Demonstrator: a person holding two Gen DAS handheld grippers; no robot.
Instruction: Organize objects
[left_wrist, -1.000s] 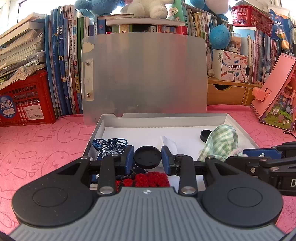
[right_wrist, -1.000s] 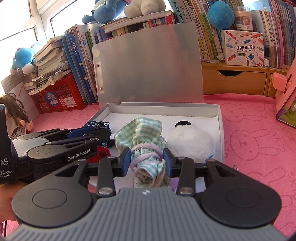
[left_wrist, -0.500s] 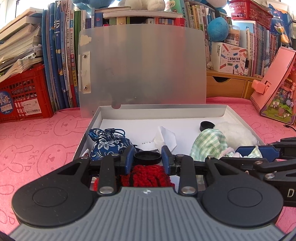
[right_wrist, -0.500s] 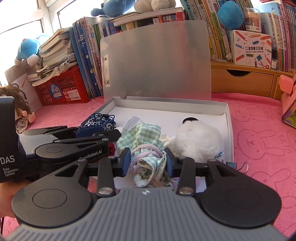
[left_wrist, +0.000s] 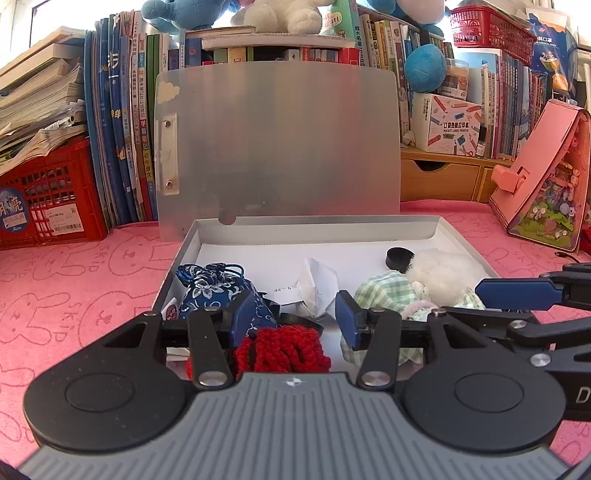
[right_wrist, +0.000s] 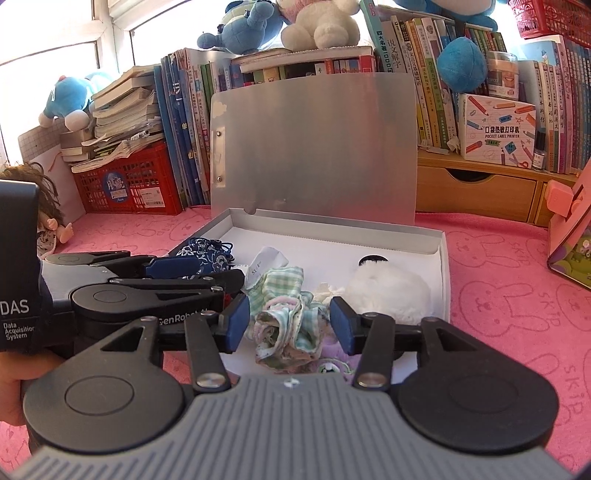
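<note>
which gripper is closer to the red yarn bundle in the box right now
Left. The left gripper has its open fingers directly over the red yarn bundle; the right gripper sits off to the side, around the green plaid cloth.

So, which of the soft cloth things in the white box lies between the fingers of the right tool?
The green checked cloth bundle. The blue flowered pouch lies far left; the white fluffy ball far right.

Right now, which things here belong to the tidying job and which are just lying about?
Job: open white box; blue floral pouch; red yarn; green checked cloth; white fluffy ball; black cap; crumpled paper.

Lying about: shelved books; red crate; plush toys; doll.
</note>
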